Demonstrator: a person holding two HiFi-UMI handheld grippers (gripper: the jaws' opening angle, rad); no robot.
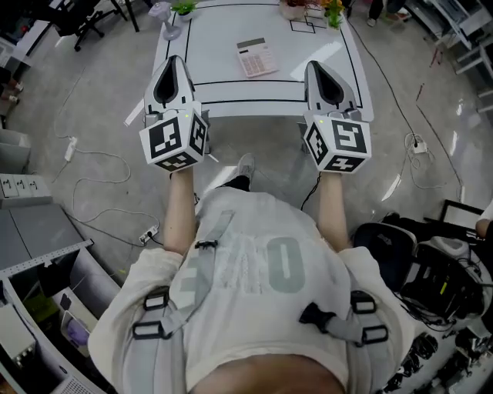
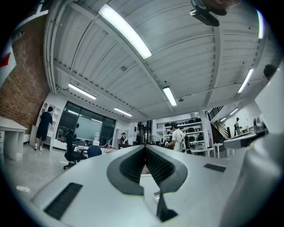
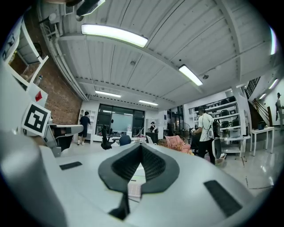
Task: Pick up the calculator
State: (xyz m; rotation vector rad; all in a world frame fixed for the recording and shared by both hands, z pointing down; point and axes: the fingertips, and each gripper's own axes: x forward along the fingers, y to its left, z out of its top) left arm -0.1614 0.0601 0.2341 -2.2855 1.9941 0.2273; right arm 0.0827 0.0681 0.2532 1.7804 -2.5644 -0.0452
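Head view — calculator (image 1: 256, 57) lay on the worktop (image 1: 208, 54).
Left hand-held gripper (image 1: 172, 61) and right hand-held gripper (image 1: 316, 68) hung closed — empty.

Shirt: pale short-sleeved T-shirt (image 1: 254, 269), large faded grey print
Harness: grey webbing straps (image 1: 202, 265), black plastic buckles (image 1: 150, 298)

open table (image 1: 216, 54) surrounds the calculator (image 1: 256, 58); a flower pot (image 1: 293, 9) and a plant (image 1: 183, 8) stand only at far corners.

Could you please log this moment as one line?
phase: pre-grasp | left gripper: shut, empty | right gripper: shut, empty | calculator: on table, untouched
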